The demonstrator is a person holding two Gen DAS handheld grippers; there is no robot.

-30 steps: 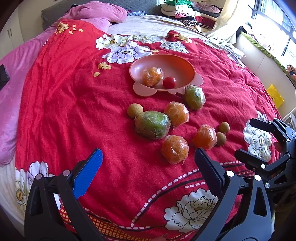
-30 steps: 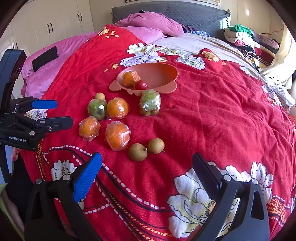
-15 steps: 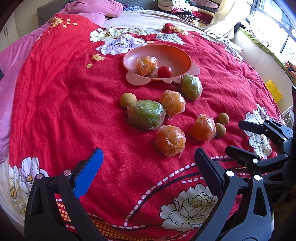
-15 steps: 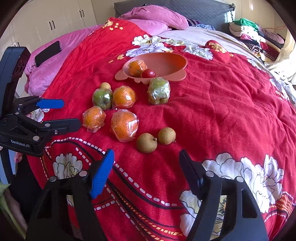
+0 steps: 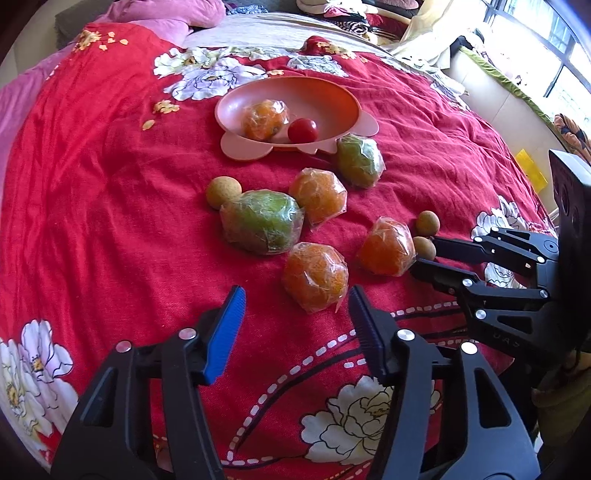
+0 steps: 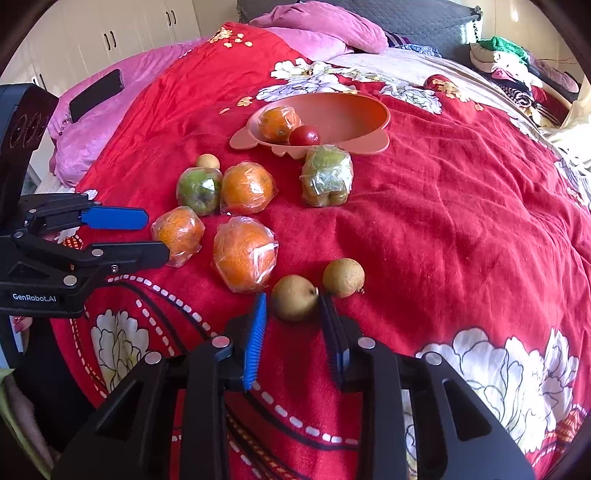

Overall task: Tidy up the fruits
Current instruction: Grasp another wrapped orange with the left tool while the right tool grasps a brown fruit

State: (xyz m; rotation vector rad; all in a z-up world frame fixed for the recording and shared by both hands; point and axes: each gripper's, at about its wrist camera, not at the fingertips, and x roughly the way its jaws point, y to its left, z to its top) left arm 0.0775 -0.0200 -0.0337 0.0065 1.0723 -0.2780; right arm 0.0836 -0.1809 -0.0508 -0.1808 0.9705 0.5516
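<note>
My left gripper [image 5: 295,293] has its jaws closing around a plastic-wrapped orange [image 5: 316,278] on the red blanket; the pads do not press it. My right gripper [image 6: 293,301] is closing on a brown longan [image 6: 295,297]: the right pad touches it and the blue pad is a sliver away. A second longan [image 6: 343,277] lies just behind. The pink bowl [image 5: 332,96] holds a wrapped orange [image 5: 264,120] and a cherry tomato [image 5: 303,130]. Two wrapped green fruits [image 5: 262,225] [image 5: 358,160], two more wrapped oranges [image 5: 317,195] [image 5: 386,247] and a third longan [image 5: 223,192] lie loose.
All of this lies on a bed under a red flowered blanket [image 5: 92,184]. Pink pillows [image 6: 325,29] and a dark phone [image 6: 96,94] are at the head and left side. Folded clothes [image 6: 517,62] are piled at the far right. A yellow object [image 5: 530,170] lies beyond the bed's right edge.
Both grippers' jaws have narrowed from wide open. The right gripper has sunk forward until the nearer longan sits between its tips. The wrapped orange now lies between the left gripper's tips.
</note>
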